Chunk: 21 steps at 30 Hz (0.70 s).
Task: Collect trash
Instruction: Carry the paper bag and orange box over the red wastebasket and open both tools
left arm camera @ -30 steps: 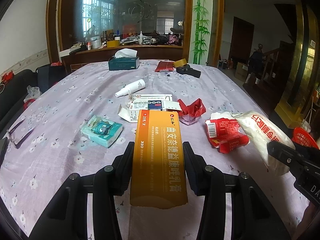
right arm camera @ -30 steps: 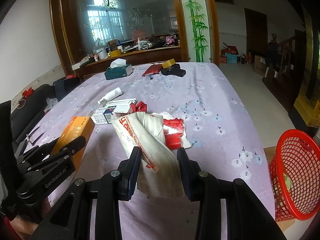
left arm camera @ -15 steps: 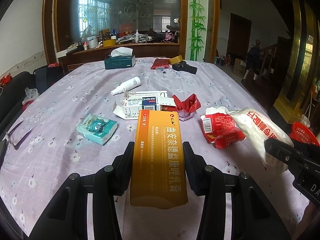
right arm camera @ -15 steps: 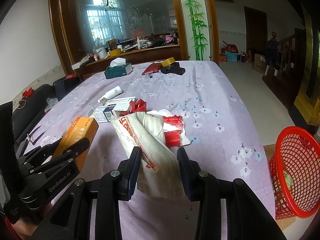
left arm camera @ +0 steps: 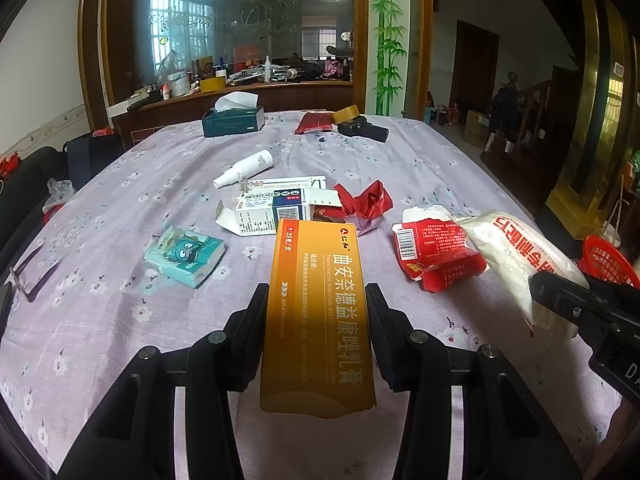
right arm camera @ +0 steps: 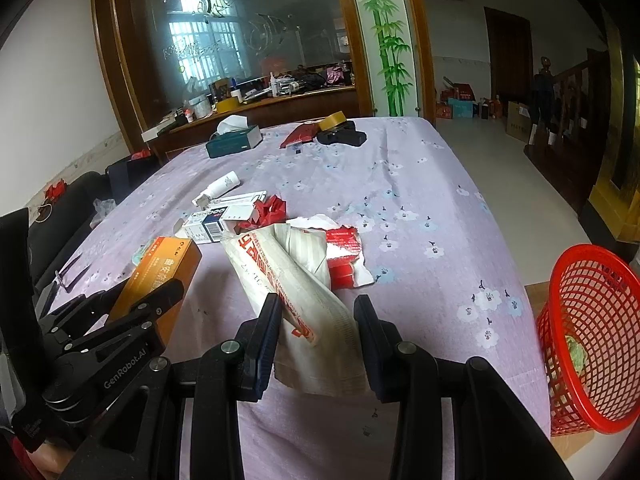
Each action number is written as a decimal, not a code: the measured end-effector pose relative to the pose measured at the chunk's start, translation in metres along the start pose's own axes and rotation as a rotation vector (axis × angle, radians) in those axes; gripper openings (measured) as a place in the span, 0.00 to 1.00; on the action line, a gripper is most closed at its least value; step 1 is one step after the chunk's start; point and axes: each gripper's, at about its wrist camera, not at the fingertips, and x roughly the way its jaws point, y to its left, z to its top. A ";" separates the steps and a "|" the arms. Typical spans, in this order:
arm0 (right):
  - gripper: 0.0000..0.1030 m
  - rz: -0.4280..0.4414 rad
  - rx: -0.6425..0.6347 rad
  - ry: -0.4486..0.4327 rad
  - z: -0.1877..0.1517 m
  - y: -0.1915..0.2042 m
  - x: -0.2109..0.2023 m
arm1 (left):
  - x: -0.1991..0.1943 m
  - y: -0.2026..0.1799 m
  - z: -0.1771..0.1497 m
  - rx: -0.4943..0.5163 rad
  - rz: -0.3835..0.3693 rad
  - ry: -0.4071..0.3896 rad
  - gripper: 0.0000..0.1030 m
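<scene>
My left gripper (left arm camera: 316, 300) is shut on a long orange box (left arm camera: 318, 312) with printed characters and holds it above the purple flowered tablecloth (left arm camera: 120, 320). The right wrist view shows that same box (right arm camera: 164, 264) at the left, in the black left gripper (right arm camera: 132, 300). My right gripper (right arm camera: 318, 312) is shut on a white bag with red lettering (right arm camera: 288, 280), which sticks out forward over the table. In the left wrist view the bag (left arm camera: 516, 252) shows at the right. A red mesh basket (right arm camera: 584, 340) stands on the floor past the table's right edge.
On the cloth lie a torn red packet (left arm camera: 432, 252), a crumpled red wrapper (left arm camera: 364, 204), an opened white and blue carton (left arm camera: 276, 210), a teal tissue pack (left arm camera: 184, 256) and a white spray bottle (left arm camera: 244, 168). At the far end are a green tissue box (left arm camera: 232, 120) and a black object (left arm camera: 364, 130).
The left gripper and its orange box have drifted a little. The right gripper has stayed still, and both grips are unchanged.
</scene>
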 end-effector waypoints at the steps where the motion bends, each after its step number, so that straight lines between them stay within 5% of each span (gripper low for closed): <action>1: 0.40 0.000 0.002 -0.001 0.000 -0.001 0.000 | 0.000 -0.001 0.000 0.001 -0.002 0.002 0.44; 21: 0.40 -0.005 0.068 -0.032 0.000 -0.028 -0.015 | -0.006 -0.028 0.009 0.065 -0.062 0.000 0.44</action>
